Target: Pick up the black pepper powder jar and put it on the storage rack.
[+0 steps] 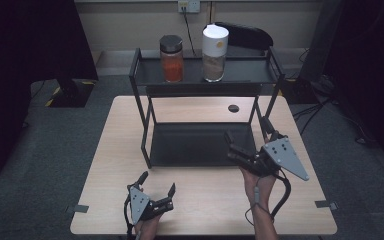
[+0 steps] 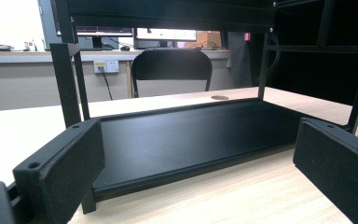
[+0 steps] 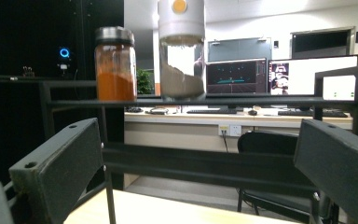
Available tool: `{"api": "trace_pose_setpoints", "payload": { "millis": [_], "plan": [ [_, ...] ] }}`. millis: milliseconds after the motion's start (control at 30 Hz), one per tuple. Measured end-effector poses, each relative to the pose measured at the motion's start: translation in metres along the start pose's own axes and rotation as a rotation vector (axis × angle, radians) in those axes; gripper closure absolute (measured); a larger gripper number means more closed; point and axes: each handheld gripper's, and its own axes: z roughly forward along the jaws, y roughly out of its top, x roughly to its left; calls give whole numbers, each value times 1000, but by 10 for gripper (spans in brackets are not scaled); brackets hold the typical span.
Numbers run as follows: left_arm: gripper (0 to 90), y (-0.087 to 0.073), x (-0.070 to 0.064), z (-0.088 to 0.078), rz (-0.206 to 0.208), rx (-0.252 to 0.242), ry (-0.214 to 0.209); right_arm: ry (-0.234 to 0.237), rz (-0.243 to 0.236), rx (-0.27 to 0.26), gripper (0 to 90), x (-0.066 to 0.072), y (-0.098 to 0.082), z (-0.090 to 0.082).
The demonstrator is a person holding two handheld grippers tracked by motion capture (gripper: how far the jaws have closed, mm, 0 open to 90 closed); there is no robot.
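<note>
The rack (image 1: 205,100) stands at the middle of the table (image 1: 110,150), toward its far edge. Its lower tray (image 1: 195,145) lies flat on the tabletop; its upper shelf (image 1: 240,70) carries two jars. The orange jar (image 1: 172,58) stands at the left of the shelf, the white-lidded jar (image 1: 215,53) just beside it to the right, apart from it and upright.

The right gripper (image 1: 240,150) is raised at the front right corner of the tray. Its jaws stand wide apart and hold nothing. In the right gripper view the orange jar (image 3: 115,65) and the white-lidded jar (image 3: 182,51) appear above and between the jaws, well apart from them.

The left gripper (image 1: 156,187) sits low near the front edge of the table, to the left of centre. Its jaws are spread wide and empty. In the left gripper view they face the tray (image 2: 186,135), which lies near them without contact.
</note>
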Motion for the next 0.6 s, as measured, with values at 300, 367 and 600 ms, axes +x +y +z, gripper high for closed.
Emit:
{"api": "trace_pose_setpoints", "payload": {
  "millis": [300, 367, 600],
  "plan": [
    [14, 0, 0, 0, 0, 0, 0, -42, -5, 25, 0, 2, -23, -21],
    [14, 0, 0, 0, 0, 0, 0, -58, -2, 26, 0, 2, -32, -24],
    [13, 0, 0, 0, 0, 0, 0, -89, -2, 52, 0, 5, -57, -36]
  ]
}}
